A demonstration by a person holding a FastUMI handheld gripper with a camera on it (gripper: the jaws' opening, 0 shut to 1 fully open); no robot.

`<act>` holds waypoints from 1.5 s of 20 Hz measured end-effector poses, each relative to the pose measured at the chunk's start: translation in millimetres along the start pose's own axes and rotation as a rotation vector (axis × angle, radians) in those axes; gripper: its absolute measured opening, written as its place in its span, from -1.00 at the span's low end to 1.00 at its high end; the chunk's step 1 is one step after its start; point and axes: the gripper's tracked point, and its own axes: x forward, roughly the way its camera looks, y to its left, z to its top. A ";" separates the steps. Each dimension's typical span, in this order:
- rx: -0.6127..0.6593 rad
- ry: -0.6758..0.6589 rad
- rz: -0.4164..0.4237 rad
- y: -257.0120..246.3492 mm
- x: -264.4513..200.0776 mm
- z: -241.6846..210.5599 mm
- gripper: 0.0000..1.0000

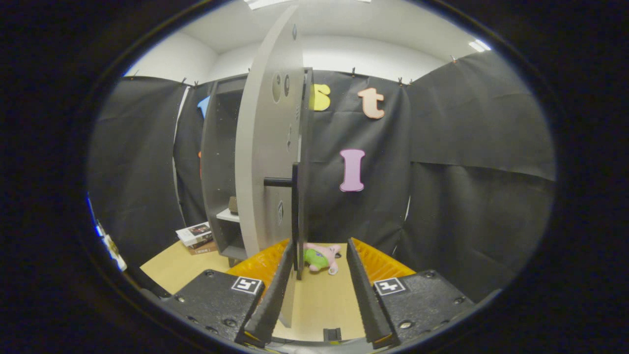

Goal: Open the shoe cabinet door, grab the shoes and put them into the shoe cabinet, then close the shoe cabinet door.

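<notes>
Grey shoe cabinet door (268,147) stands swung open, edge-on between the gripper (320,290) fingers, spread wide, gripping nothing.

Cabinet door (263,147): smooth matt grey board, with a matt dark bar handle (294,206). Floor (319,300) looked like pale smooth wood laminate. Plush toy (320,257) was soft cloth. Books (195,235) had glossy paper covers. Gripper (317,290) fingers were ribbed.
</notes>
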 end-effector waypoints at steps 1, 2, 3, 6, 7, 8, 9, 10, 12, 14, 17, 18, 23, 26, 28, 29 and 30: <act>0.002 -0.010 -0.022 -4.8 -9.6 -0.3 0.52; 0.005 -0.020 -0.041 -6.9 -19.1 -0.9 0.64; 0.004 -0.034 -0.056 -6.4 -27.8 -0.5 0.76; -0.025 -0.076 -0.079 5.8 -42.8 -5.8 0.93; -0.024 -0.078 -0.075 14.1 -47.7 -9.8 0.93; -0.017 -0.069 -0.058 30.1 -53.4 -20.5 0.93; -0.005 -0.050 -0.037 48.9 -52.8 -31.9 0.94; 0.010 -0.033 -0.014 67.2 -49.9 -43.6 0.94; 0.011 0.011 0.028 102.7 -44.7 -66.6 0.93; 0.011 0.041 0.054 134.4 -35.8 -85.5 0.94; 0.026 0.097 0.107 189.6 -10.8 -125.3 0.94; 0.033 0.120 0.126 206.7 -0.8 -141.4 0.94; 0.101 0.287 0.217 282.1 46.9 -234.7 0.94; 0.136 0.379 0.204 301.4 81.1 -287.8 0.94; 0.166 0.434 0.193 310.4 102.2 -319.2 0.94; 0.167 0.460 0.180 310.2 112.2 -333.3 0.94; 0.170 0.476 0.172 311.1 121.1 -344.0 0.94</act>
